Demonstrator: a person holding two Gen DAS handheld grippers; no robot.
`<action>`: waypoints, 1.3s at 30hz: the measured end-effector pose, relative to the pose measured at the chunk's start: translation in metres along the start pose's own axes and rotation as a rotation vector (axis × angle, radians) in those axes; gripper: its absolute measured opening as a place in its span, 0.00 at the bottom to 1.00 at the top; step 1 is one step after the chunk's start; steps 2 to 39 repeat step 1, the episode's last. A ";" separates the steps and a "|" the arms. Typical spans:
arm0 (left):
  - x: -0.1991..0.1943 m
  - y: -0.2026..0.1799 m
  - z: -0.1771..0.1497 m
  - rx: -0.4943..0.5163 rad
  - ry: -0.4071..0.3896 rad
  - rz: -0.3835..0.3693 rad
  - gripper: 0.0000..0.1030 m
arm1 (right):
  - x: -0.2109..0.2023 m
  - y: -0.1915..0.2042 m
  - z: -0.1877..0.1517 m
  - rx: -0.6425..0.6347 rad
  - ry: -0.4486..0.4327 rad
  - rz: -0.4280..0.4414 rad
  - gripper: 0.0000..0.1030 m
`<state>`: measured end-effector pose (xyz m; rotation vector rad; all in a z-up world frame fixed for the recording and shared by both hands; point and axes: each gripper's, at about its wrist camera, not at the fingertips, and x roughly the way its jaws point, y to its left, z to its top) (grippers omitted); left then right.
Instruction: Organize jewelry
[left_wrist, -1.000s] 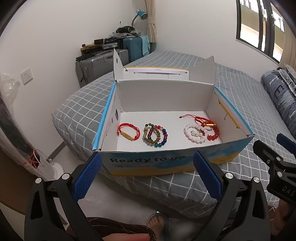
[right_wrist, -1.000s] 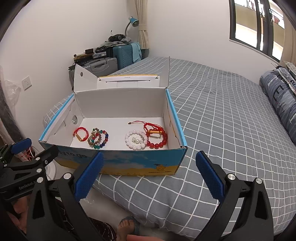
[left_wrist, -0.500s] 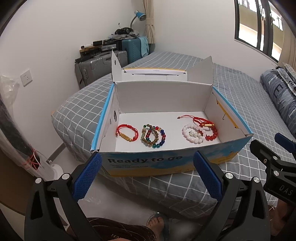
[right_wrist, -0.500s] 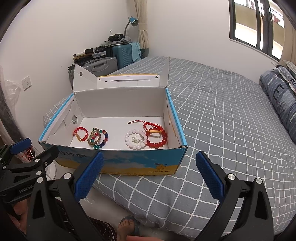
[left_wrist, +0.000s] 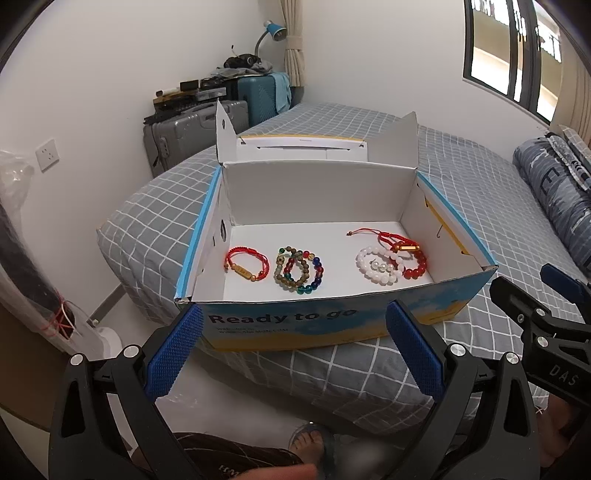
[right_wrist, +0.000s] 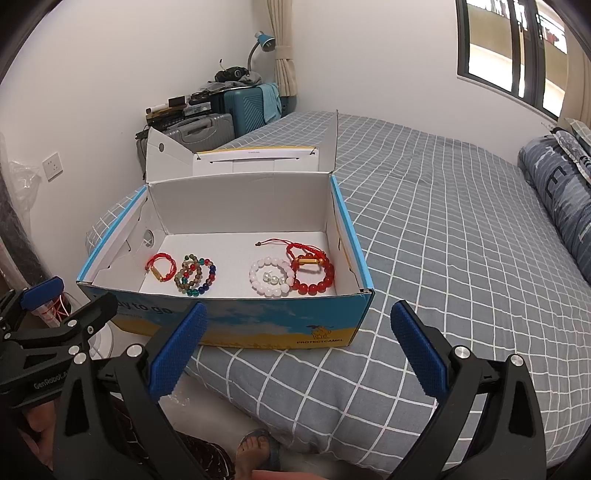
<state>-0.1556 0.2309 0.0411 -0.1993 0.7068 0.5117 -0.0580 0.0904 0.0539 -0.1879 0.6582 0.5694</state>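
An open cardboard box (left_wrist: 332, 321) sat at the foot corner of the bed (right_wrist: 461, 229), its lid folded back. All the jewelry lay on the box floor. Toward the box's left wall lay a red cord bracelet (left_wrist: 246, 263), and just beside it a multicoloured bead bracelet (left_wrist: 300, 270). Toward the right wall a white bead bracelet (left_wrist: 373, 266) touched a red bead bracelet (left_wrist: 413, 266), with a second red cord bracelet (left_wrist: 391, 240) draped over the two; small pale beads sat inside the white loop, too small to identify.

The left tool (left_wrist: 293, 349) hung in front of the box's near wall with its blue pads spread wide and nothing between them. The right tool (right_wrist: 299, 350) hovered off the box's near right corner, equally wide and empty. Neither touched the box or any bracelet.

By the look of it, the task was at a pause between steps, either before a pick or with the pieces already laid out. If sorting went on, the tangled right-hand cluster seemed the likely target: the next move would call for reaching over the near wall, descending into the box, and pinching one strand without dragging its neighbours.
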 end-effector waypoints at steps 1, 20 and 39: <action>0.000 0.000 0.000 -0.001 0.001 0.001 0.94 | 0.000 0.000 0.000 -0.001 0.001 -0.001 0.93; 0.000 0.000 0.000 -0.001 0.001 0.001 0.94 | 0.000 0.000 0.000 -0.001 0.001 -0.001 0.93; 0.000 0.000 0.000 -0.001 0.001 0.001 0.94 | 0.000 0.000 0.000 -0.001 0.001 -0.001 0.93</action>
